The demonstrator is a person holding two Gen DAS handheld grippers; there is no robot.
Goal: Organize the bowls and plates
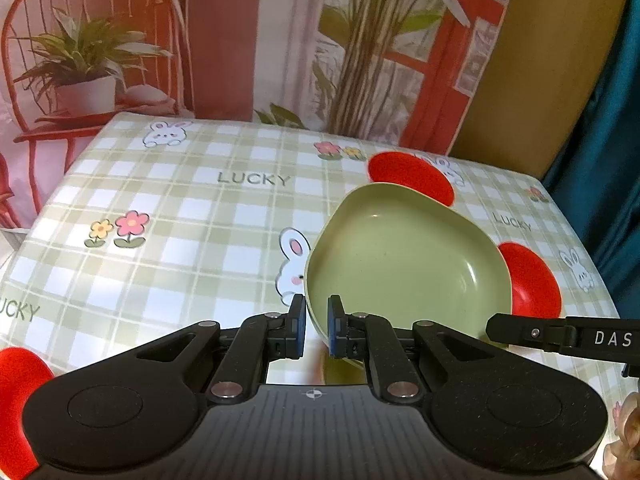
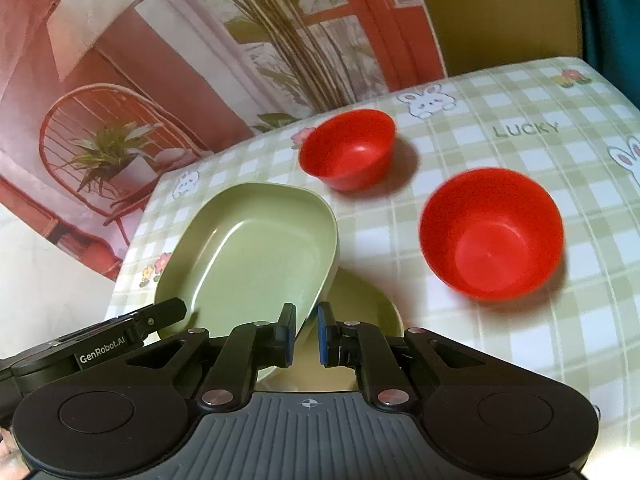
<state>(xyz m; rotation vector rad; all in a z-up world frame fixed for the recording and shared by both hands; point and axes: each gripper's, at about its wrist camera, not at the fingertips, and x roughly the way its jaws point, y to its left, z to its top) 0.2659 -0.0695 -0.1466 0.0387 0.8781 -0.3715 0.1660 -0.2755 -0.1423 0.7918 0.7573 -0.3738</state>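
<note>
Under green plate [image 2: 256, 256] | second plate [image 2: 360, 304], right view only | both hand-held grippers clamp its rim

Green plate [image 2: 256, 248]: pale sage, plain, glossy. A second dish [image 2: 368, 300] beneath it: same pale green. Two bowls [image 2: 352, 148] [image 2: 492, 236]: plain bright red. Worktop [image 1: 180, 208] covering: green-and-white check, printed with white rabbits, pink and yellow flowers, and grey "LUCKY" lettering. Left claw [image 1: 317, 328] and right claw [image 2: 307, 334]: black, blue pads. Backdrop [image 1: 224, 40]: printed red chair and green plants.
</note>
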